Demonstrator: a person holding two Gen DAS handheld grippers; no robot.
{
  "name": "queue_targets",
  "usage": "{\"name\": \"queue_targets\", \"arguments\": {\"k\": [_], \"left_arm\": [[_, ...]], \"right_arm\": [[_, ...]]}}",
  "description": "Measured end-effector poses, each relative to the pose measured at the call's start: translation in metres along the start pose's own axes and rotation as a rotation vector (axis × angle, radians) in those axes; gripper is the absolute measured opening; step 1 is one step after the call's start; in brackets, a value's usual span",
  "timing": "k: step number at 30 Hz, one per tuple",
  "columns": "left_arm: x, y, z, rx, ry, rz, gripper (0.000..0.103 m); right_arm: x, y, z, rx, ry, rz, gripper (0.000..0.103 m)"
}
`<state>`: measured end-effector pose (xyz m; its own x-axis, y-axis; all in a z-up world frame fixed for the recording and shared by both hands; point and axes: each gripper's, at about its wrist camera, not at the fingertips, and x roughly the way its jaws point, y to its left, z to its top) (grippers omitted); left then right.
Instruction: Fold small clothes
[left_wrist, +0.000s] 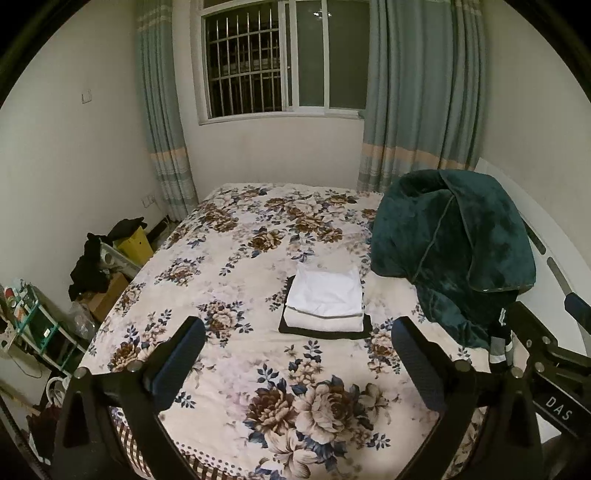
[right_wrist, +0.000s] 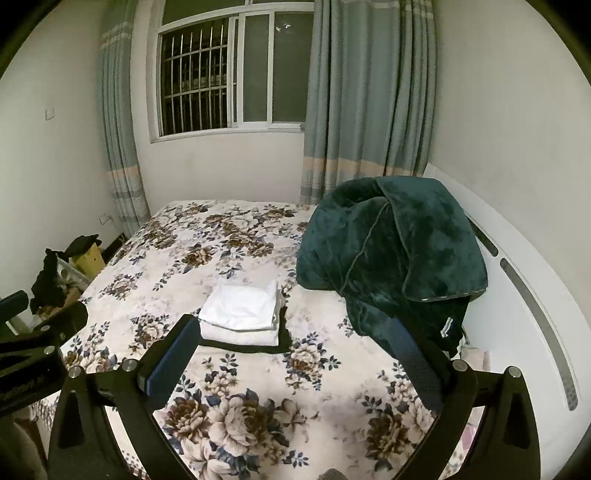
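A stack of folded small clothes (left_wrist: 325, 302) lies in the middle of the floral bed (left_wrist: 229, 266): white pieces on top of a black one. It also shows in the right wrist view (right_wrist: 242, 314). My left gripper (left_wrist: 297, 354) is open and empty, held above the near part of the bed, short of the stack. My right gripper (right_wrist: 295, 354) is open and empty too, just right of the left one, its left finger (right_wrist: 173, 358) overlapping the stack's near corner in view. The right gripper's body shows at the right edge of the left wrist view (left_wrist: 546, 354).
A bulky dark green blanket (left_wrist: 458, 251) is heaped on the bed's right side against the white headboard (right_wrist: 524, 295). Boxes, dark clothes and a shelf (left_wrist: 40, 325) stand on the floor left of the bed. Window and curtains (left_wrist: 417, 92) are behind.
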<state>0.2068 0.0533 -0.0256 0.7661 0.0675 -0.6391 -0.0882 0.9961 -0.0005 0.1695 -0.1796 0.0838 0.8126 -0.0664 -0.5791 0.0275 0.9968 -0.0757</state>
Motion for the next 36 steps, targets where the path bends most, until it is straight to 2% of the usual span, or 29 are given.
{"name": "queue_targets", "arguments": {"k": [17,36], "left_arm": [[-0.003,0.006,0.003,-0.008,-0.014,0.024,0.103],[-0.008,0.008,0.007,0.002,-0.025,0.036,0.103]], "right_arm": [[0.016,-0.001,0.015,-0.003,-0.012,0.022,0.103],[0.017,0.003,0.015,-0.01,-0.005,0.024,0.103]]}}
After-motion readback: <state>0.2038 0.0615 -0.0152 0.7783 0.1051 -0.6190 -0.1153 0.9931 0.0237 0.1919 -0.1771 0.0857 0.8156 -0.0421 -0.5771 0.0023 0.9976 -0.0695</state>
